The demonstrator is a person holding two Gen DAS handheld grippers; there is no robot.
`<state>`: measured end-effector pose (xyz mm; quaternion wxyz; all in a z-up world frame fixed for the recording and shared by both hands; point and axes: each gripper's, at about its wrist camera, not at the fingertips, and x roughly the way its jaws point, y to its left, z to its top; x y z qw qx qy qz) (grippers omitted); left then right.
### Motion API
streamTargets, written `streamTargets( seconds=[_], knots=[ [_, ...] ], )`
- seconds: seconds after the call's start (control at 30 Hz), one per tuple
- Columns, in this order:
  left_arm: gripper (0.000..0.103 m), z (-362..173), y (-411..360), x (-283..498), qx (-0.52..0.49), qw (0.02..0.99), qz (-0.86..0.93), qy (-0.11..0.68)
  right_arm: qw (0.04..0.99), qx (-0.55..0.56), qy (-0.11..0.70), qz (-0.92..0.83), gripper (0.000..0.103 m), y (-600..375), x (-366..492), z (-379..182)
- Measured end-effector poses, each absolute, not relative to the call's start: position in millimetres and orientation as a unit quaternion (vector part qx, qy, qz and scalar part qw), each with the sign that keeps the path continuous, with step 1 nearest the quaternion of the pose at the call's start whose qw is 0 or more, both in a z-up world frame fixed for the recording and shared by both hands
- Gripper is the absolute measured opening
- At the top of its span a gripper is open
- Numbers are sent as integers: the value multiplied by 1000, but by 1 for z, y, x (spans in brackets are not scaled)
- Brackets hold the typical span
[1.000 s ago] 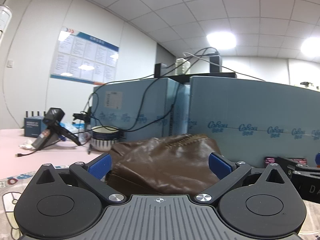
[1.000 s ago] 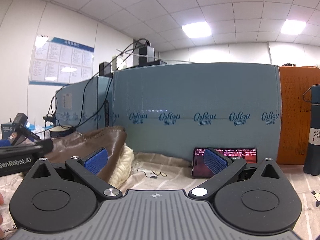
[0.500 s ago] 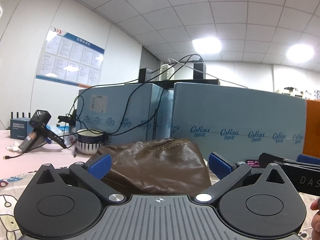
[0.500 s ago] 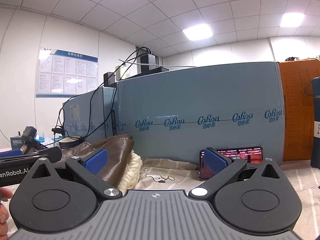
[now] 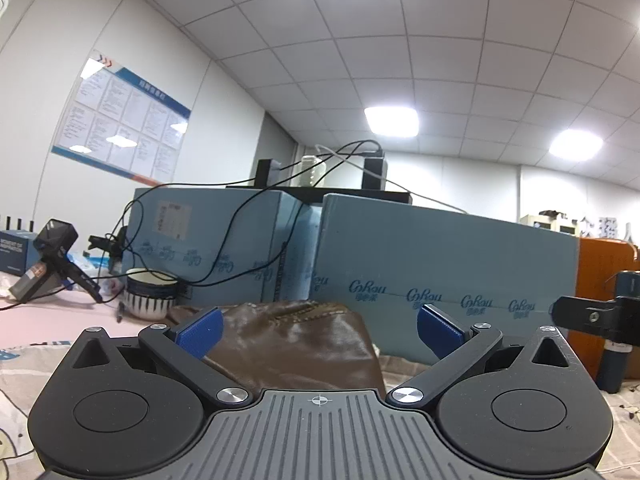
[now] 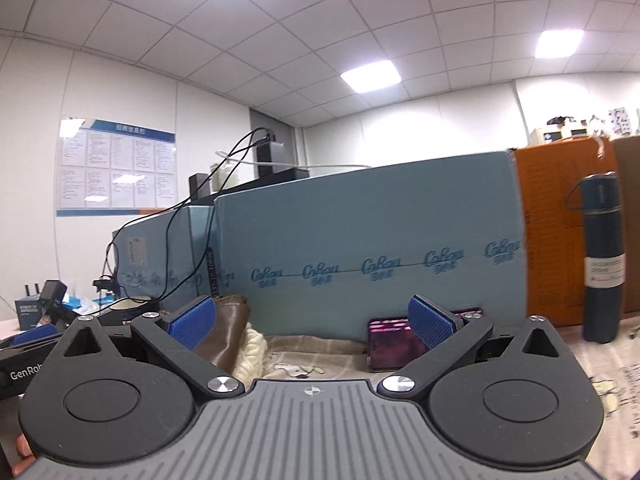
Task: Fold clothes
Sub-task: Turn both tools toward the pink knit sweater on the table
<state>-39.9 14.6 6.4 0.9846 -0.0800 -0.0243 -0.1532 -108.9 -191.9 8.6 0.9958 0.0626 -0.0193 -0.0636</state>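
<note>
While both grippers hang level and aimed at the far wall rather than down at the cloth, neither has hold of anything. The left gripper [image 5: 319, 330] has its blue pads spread wide, and the brown leather garment [image 5: 296, 344] lies bunched on the tabletop [image 5: 44, 326] just ahead of it, roughly centred between the fingers but apparently not touched by them. The right gripper [image 6: 313, 322] is spread as wide; from its view the same garment [image 6: 224, 336] sits ahead and to its left, with a cream knitted piece [image 6: 251, 354] pressed against the garment's near side.

Several slips look likely from here. Leather is stiff and glossy, so a shallow pinch on a rounded bulge may slide off instead of catching an edge. No hem or corner is plainly visible, so a blind grab could lift several layers and drag the heap. The knit lies touching the leather and could be caught along with it. A phone [image 6: 394, 342] leans just ahead of the right gripper's right finger, and a striped bowl [image 5: 150, 294] with loose black cables [image 5: 208, 240] stands ahead and left of the left gripper; a wide swing with the heavy garment could topple or snag them. The two grippers are also close, so crossing paths risks a knock.
</note>
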Motion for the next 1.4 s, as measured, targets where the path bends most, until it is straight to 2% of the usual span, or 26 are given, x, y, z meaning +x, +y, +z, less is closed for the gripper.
streamTargets(
  seconds=[0.3,0.6,0.8,1.13,1.4],
  knots=[
    [103,4,13,-43,-85,980,-176,-40,992,61,-18,-107,103,-203,-146,15],
    [103,1,14,-31,-92,986,-139,-1,986,73,-16,-151,103,-227,-207,18],
    [103,6,2,-47,-73,988,-138,-7,973,74,-8,-220,103,-250,-246,14],
    [103,22,-58,-82,-41,959,-278,22,952,55,35,-300,103,-301,-293,7],
    [103,15,-122,-95,-33,915,-394,75,933,26,75,-352,103,-343,-314,1]
  ],
)
